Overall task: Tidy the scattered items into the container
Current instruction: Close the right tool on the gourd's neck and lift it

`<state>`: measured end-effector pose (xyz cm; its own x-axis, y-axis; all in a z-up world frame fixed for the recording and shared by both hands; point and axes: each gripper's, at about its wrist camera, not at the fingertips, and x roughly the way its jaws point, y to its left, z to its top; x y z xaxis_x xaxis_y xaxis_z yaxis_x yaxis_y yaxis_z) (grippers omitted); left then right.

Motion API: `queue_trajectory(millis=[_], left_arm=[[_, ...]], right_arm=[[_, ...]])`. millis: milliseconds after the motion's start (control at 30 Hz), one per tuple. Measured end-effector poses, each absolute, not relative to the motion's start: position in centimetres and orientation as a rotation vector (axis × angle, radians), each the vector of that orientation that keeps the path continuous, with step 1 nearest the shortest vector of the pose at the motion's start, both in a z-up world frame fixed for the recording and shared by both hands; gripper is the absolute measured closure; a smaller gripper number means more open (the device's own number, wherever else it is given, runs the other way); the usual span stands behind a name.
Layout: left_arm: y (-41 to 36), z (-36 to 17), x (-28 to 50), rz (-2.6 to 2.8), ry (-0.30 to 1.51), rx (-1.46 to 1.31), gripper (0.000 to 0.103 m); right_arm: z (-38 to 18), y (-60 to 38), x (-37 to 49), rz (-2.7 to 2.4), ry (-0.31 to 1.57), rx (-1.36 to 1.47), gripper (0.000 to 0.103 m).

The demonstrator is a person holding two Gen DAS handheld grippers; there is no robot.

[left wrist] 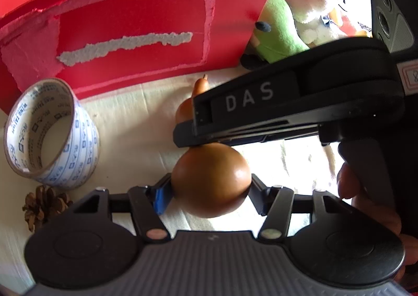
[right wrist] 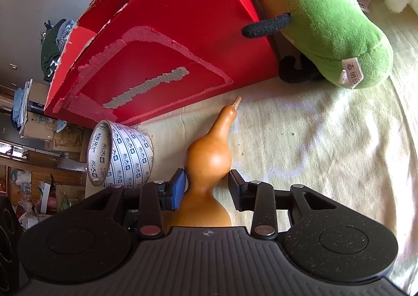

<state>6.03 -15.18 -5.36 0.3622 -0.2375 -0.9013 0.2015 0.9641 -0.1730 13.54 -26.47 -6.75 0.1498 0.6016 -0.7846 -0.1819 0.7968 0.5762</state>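
A brown gourd [left wrist: 211,186] lies on the cream cloth [right wrist: 313,139], its stem toward the red cardboard box [left wrist: 130,34]. My left gripper [left wrist: 210,188] is shut on the gourd's big round bulb, a pad pressing each side. In the right wrist view the gourd [right wrist: 209,157] runs from between the fingers up toward the red box [right wrist: 169,47]. My right gripper [right wrist: 206,178] is shut on its narrow waist; the blue pad [right wrist: 177,188] lies flat against it and the other pad touches at its tip. From the left wrist view, the right gripper's black body [left wrist: 287,107] crosses over the gourd's neck.
A roll of printed tape [left wrist: 49,134] [right wrist: 120,154] stands left of the gourd, with a pine cone [left wrist: 41,204] in front of it. A green plush toy [left wrist: 279,32] [right wrist: 326,21] and a white plush [left wrist: 311,8] lie right of the box. A hand [left wrist: 347,183] holds the right gripper.
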Motion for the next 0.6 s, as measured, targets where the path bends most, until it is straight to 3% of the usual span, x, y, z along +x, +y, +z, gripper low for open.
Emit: queue_trajectory(millis=[200, 600], left_arm=[[-16.2, -5.2, 5.5, -0.307, 1.164, -0.002, 0.044], [-16.4, -0.6, 3.7, -0.351, 1.046, 0.031, 0.045]], right_arm=[[-5.8, -26.9, 12.7, 0.583, 1.289, 0.354, 0.065], [0.2, -26.2, 10.0, 0.702, 1.067, 0.197, 0.065]])
